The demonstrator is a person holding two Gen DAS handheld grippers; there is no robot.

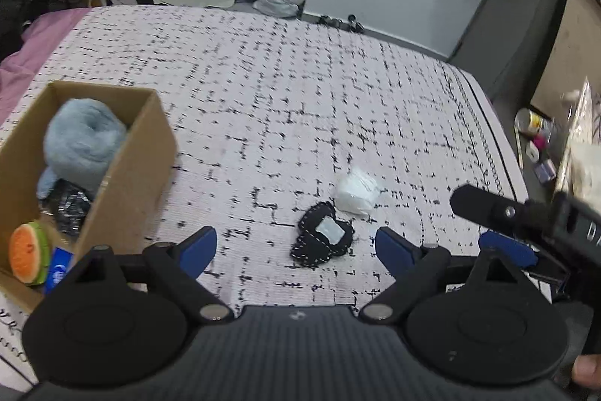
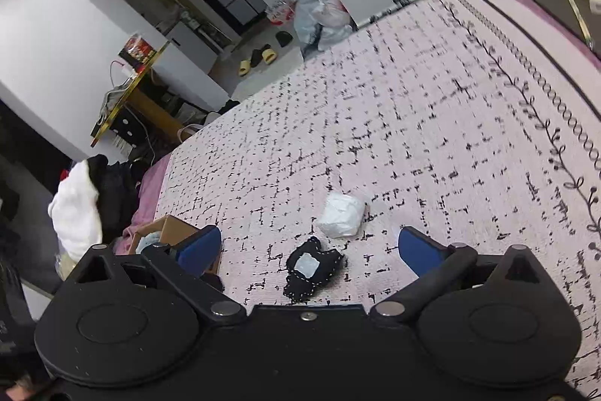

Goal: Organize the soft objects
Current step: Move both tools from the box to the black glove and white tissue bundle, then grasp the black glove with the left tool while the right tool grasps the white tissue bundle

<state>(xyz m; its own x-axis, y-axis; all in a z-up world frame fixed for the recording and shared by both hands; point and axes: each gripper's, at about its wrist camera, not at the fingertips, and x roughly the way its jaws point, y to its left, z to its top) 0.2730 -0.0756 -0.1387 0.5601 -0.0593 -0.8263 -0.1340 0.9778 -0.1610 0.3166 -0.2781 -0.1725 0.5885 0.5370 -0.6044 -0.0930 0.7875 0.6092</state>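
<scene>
While you've got both tools hanging over the bed (image 1: 300, 70), your left tongs (image 1: 296, 247) are spread wide with nothing between the blue pads, and your right tongs (image 2: 310, 247) are just as wide and just as empty. Neither one is touching anything.

Right in front of both sits the black pouch (image 1: 323, 240), the one with white stitching round the edge and a pale patch in the middle. It's lying flat on the speckled bedcover, between your left tongs' fingers as that camera sees it, but further out than the tips. Just past it, nearly touching, is a crumpled white bundle (image 1: 357, 191).

Off to your left there's the cardboard box (image 1: 135, 175) on the bed, open at the top. Inside you can see a fluffy light blue thing (image 1: 84, 141), something dark and shiny under it, an orange slice toy (image 1: 29, 252) and a blue packet (image 1: 58, 269) at the near end.

From your right camera the box (image 2: 171, 230) only peeks out behind the left finger.
</scene>
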